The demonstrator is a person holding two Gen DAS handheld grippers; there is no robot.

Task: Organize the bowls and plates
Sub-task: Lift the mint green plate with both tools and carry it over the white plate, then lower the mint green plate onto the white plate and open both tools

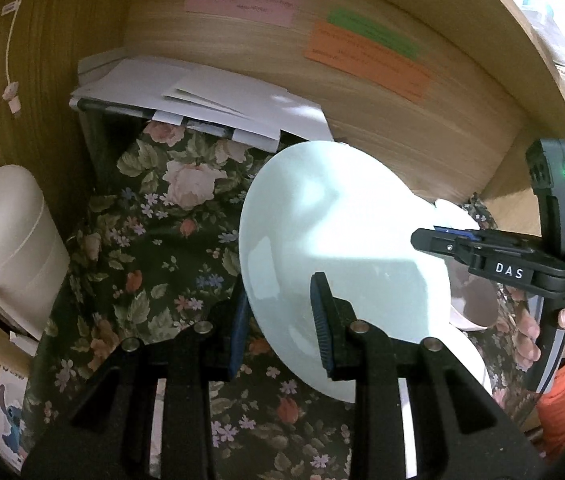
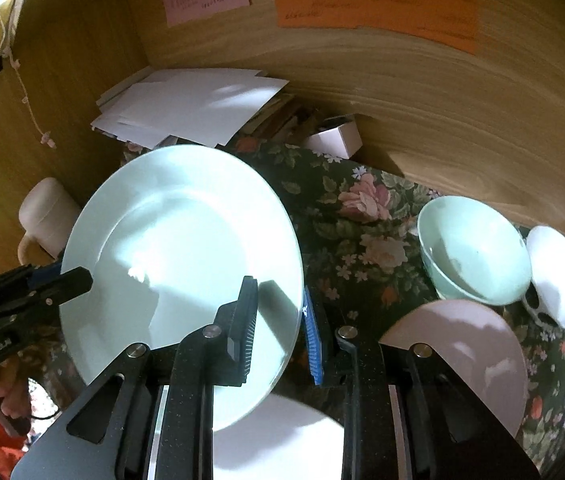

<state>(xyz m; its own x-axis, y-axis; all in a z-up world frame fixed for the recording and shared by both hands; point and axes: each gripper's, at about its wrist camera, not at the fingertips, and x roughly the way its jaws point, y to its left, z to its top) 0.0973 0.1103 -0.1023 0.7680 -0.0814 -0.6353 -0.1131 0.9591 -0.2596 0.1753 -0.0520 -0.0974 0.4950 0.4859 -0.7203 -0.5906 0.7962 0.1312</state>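
A floral-clothed table (image 2: 366, 216) carries the dishes. Above it, tilted, the pale green plate (image 2: 178, 264) is pinched at opposite rims by the left gripper (image 1: 278, 320) and right gripper (image 2: 278, 328). Farther right sits a green bowl (image 2: 478, 252).

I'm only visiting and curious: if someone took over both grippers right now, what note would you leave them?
Left gripper: closed on the left rim of the pale green plate.
Right gripper: straddling the plate's right rim, apparently gripping.
The plate is tilted above the flowered cloth.
Green bowl, white bowl, pink plate and a white plate lie separate.
Done: nothing stacked yet. Left: stack plates, group bowls.
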